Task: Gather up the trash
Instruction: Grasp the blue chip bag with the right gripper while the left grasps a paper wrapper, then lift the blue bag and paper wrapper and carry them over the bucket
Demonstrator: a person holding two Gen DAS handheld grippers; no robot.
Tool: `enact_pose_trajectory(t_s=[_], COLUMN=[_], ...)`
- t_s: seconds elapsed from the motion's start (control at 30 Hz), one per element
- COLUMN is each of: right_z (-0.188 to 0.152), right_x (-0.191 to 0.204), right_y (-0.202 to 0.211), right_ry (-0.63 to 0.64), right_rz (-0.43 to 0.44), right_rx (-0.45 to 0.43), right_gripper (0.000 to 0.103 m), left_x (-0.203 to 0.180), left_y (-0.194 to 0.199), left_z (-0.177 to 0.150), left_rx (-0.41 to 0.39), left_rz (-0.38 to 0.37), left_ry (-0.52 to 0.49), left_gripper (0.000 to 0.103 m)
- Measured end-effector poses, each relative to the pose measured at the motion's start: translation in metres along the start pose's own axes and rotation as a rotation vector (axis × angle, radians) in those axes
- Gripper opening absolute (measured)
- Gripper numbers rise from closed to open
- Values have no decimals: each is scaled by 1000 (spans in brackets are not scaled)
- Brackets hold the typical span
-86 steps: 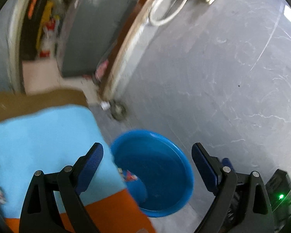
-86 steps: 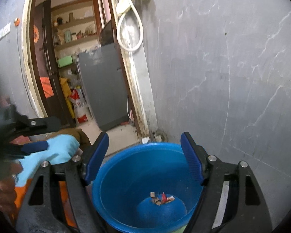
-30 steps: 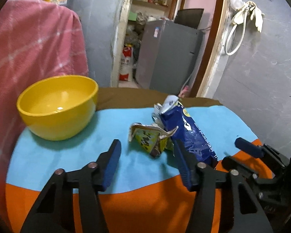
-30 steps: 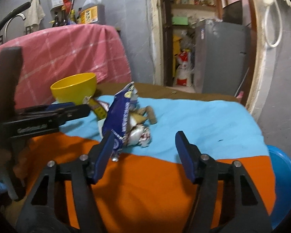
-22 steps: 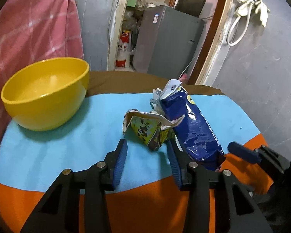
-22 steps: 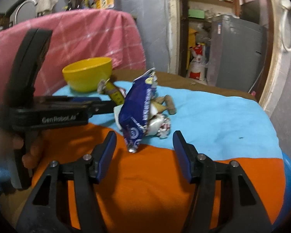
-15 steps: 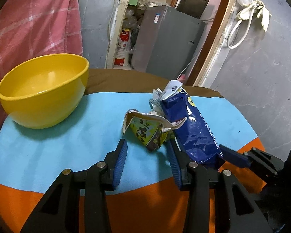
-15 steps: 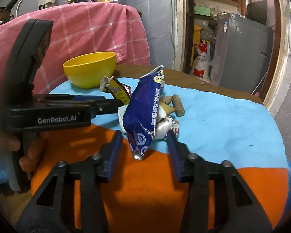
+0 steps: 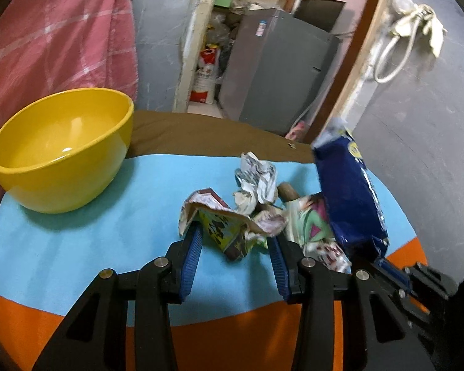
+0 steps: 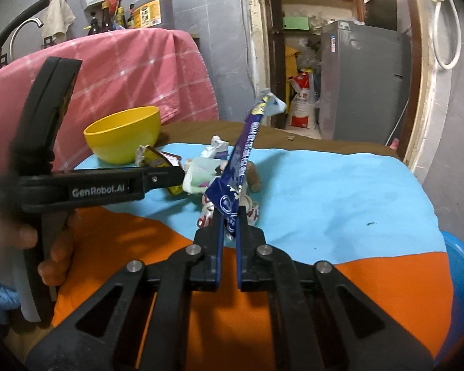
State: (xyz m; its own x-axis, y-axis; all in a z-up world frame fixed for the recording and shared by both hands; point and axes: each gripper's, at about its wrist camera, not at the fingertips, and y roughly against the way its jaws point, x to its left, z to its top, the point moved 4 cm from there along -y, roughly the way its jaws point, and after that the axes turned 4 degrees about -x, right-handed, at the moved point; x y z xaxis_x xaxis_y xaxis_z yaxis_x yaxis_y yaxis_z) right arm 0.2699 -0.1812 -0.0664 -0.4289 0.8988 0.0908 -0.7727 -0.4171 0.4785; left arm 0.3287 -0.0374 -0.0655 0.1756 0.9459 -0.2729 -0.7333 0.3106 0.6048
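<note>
Up on the blue and orange cloth (image 10: 340,185), the right gripper (image 10: 229,216) pinched the blue snack bag (image 10: 238,167) tight. Beside it, the left gripper (image 9: 235,247) stood open around a yellow wrapper (image 9: 222,228), near the yellow bowl (image 9: 62,151).

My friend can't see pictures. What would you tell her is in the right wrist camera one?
The right gripper pinches a blue snack bag, holding it upright over a pile of crumpled wrappers on a blue-and-orange cloth. The left gripper reaches in beside a yellow bowl.
</note>
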Motion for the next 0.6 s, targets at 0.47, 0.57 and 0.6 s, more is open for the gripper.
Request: enact_pose_trajectory(t_s=[0.47,0.57,0.6], right_z=[0,2,2], right_x=[-6,-7,-8], right_y=[7,12,15], right_ry=[-29,-30,-29], right_rz=[-4,-14,-16], right_rx=[-39,-68,-80], right_gripper=[37,37,37], left_x=[21,19,16], left_y=[15,26,30], left_z=[5,2,1], left_rx=[-72,-96,-109], left_rz=[60,57,60], left_ry=[117,100,84], left_gripper=[21,18,18])
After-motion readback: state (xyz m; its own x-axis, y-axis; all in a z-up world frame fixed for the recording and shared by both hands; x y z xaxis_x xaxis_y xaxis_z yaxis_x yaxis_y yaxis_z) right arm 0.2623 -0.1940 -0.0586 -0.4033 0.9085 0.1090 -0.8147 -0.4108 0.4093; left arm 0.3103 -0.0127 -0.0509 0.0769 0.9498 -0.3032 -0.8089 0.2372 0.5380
